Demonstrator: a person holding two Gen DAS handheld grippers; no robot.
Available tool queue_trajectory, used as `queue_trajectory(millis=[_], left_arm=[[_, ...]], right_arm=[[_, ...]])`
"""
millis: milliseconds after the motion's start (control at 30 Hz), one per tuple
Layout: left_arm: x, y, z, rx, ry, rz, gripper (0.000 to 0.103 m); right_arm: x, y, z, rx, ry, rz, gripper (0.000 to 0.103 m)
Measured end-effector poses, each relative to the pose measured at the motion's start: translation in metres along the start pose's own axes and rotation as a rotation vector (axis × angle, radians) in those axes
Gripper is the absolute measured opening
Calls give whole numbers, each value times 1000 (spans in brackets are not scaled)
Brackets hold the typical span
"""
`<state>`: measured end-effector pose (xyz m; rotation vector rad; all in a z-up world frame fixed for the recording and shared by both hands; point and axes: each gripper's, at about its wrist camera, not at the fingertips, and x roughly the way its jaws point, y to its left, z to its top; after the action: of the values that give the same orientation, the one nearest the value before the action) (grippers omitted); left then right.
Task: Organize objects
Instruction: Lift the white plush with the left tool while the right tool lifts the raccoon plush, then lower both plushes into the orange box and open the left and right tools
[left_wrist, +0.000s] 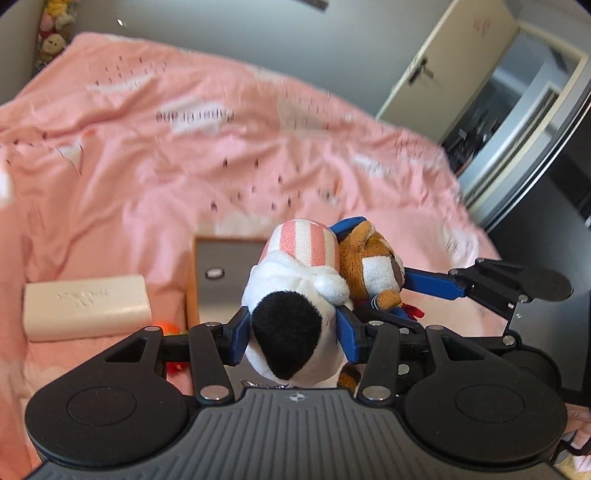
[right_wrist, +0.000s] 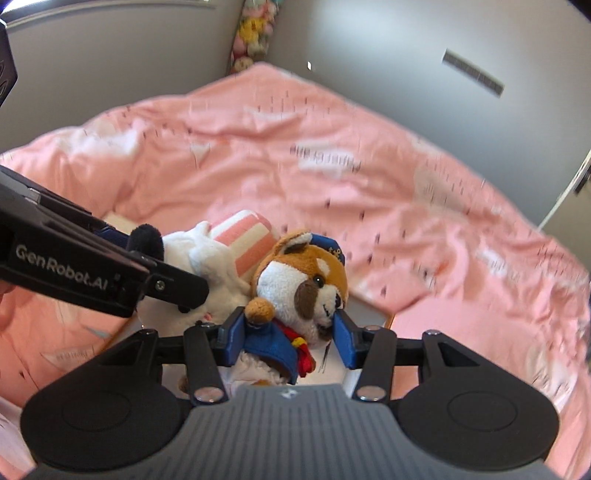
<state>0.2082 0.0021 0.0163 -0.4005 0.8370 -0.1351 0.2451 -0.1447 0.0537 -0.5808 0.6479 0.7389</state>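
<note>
My left gripper (left_wrist: 291, 332) is shut on a white plush toy (left_wrist: 291, 314) with a black patch and a pink-and-white striped cap. My right gripper (right_wrist: 288, 336) is shut on a brown-and-white plush animal (right_wrist: 306, 280) in a blue cap and blue jacket with a red scarf. The two toys touch side by side above a box with a white inside and a wooden rim (left_wrist: 221, 266). The brown plush (left_wrist: 373, 266) and the right gripper's fingers (left_wrist: 432, 286) show in the left wrist view. The white plush (right_wrist: 207, 254) and the left gripper's body (right_wrist: 92, 273) show in the right wrist view.
A pink duvet (left_wrist: 221, 155) covers the bed all around. A cream rectangular case (left_wrist: 86, 306) lies left of the box, with something orange (left_wrist: 170, 328) beside it. Several plush toys (right_wrist: 251, 33) hang in the far corner. An open door (left_wrist: 443, 74) stands at the right.
</note>
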Motion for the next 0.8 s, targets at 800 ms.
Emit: queue_trajectory(millis=[800], left_arm=[[89, -12, 4, 133, 154, 290, 55]], right_arm=[[136, -18, -25, 83, 227, 173, 51]])
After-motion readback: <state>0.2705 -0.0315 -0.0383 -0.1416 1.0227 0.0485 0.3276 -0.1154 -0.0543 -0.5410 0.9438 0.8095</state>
